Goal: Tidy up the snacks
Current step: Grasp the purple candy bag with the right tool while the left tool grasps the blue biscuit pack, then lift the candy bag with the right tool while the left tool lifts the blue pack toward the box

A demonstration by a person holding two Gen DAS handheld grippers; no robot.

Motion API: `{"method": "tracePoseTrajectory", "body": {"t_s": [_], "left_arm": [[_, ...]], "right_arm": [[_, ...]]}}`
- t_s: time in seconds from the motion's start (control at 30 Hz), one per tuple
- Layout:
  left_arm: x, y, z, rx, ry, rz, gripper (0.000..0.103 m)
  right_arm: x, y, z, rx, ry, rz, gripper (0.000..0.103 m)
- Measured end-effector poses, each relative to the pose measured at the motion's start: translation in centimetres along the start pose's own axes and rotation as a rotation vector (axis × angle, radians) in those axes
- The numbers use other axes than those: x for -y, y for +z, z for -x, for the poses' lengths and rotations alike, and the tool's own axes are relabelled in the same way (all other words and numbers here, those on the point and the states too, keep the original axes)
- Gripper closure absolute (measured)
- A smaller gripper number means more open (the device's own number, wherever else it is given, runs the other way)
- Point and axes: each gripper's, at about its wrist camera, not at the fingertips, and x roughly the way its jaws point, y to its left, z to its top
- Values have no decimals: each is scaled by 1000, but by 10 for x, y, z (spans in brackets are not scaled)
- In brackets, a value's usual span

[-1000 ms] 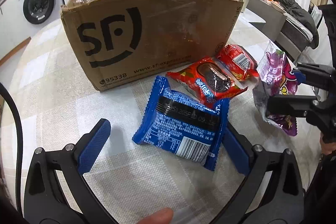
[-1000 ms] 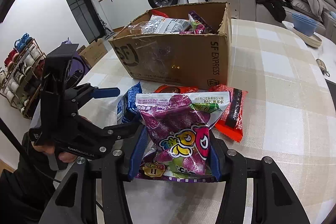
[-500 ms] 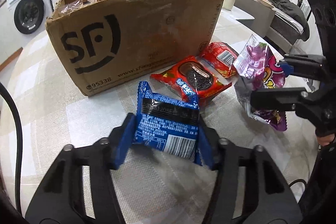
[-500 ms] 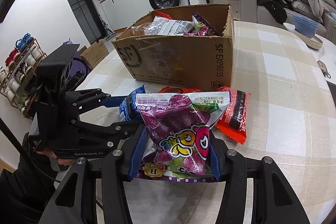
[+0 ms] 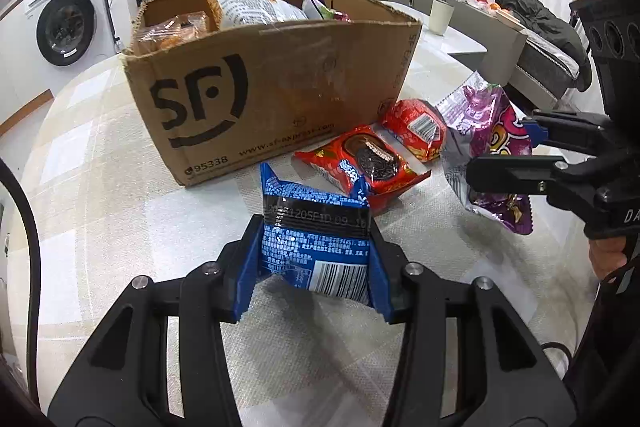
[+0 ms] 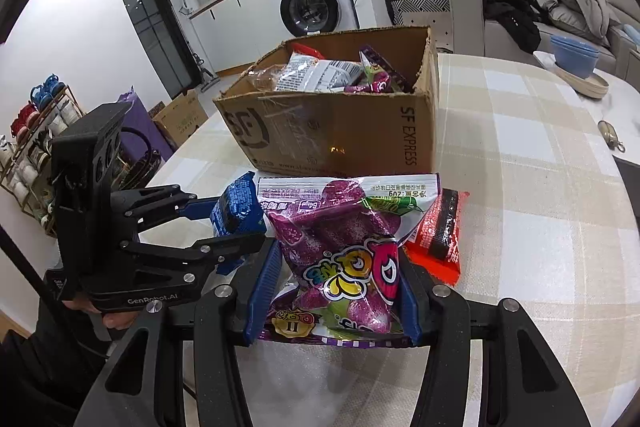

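Grippers clamp 2 packets: left gripper [image 5: 316, 261] blue packet [image 5: 314, 235], right gripper [image 6: 336, 291] purple bag [image 6: 344, 255], lengthwise toward box [image 5: 276, 83].

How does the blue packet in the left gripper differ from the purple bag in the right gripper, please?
The blue packet is small, squarish and opaque, with a barcode facing the camera; the purple bag is larger and partly see-through, with cartoon lettering. The blue packet sits compactly between the left gripper's fingers, while the purple bag sticks out well past the right gripper's fingers. Both are sealed snack wrappers, each clamped in a gripper near the cardboard box.
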Motion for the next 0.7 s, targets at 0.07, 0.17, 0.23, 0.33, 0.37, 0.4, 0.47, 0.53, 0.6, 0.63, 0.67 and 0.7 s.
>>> {"method": "tracePoseTrajectory", "body": {"t_s": [0.07,0.17,0.23,0.33,0.37,0.4,0.47,0.53,0.6,0.63,0.67,0.7], "left_arm": [[-2,-2,8,10,0,10,59],[-6,-2,20,27,1,30,59],[-7,-2,28,39,14,41,59],[-15,-4,39,48,26,55,59],[-17,-4,43,51,31,62,59],[-19,-4,46,54,36,68,59],[-20,-1,49,59,44,76,59],[-21,0,54,68,53,80,59],[-22,0,60,74,58,80,59],[-22,0,62,79,60,79,59],[-20,0,64,84,61,79,59],[-21,-1,67,87,61,78,59]], "right_arm": [[-2,0,0,7,-6,3,50],[-5,1,-2,15,-9,-1,50],[-7,1,-3,18,-11,-7,50],[-7,3,-1,31,-8,-24,50],[-7,3,-1,34,-12,-24,50],[-7,3,1,41,-17,-23,50],[-5,4,1,44,-20,-29,50],[-1,4,1,46,-22,-44,50],[2,5,2,50,-23,-59,50],[4,5,3,55,-23,-66,50],[4,5,4,60,-23,-71,50],[5,5,5,64,-22,-74,50]]}}
